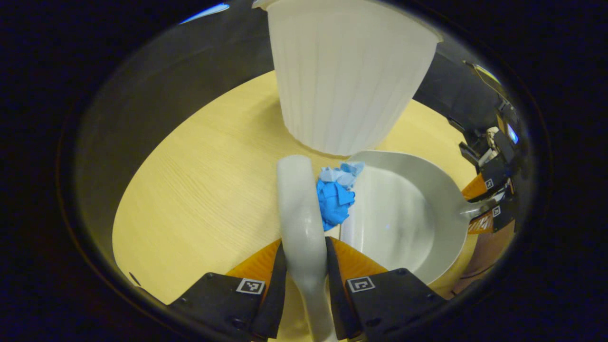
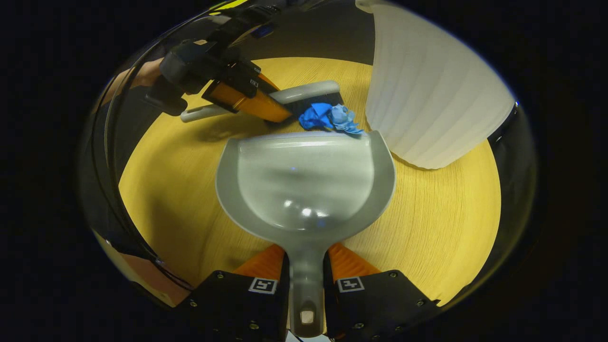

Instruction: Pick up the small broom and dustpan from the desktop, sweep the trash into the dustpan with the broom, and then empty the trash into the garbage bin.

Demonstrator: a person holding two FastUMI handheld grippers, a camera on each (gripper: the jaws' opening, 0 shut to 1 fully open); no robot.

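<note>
A round tabletop [image 1: 209,190] of pale yellow wood grain takes up the middle of the left gripper view, its curved edge running along the lower left of the frame. In the right gripper view the same tabletop [image 2: 427,223] spreads across the centre and lower right. Beyond its edge the surroundings are dark grey and dim. A thin bluish-white streak of light [image 1: 204,13] shows at the upper left of the left gripper view. Soft shadows lie on the wood.
</note>
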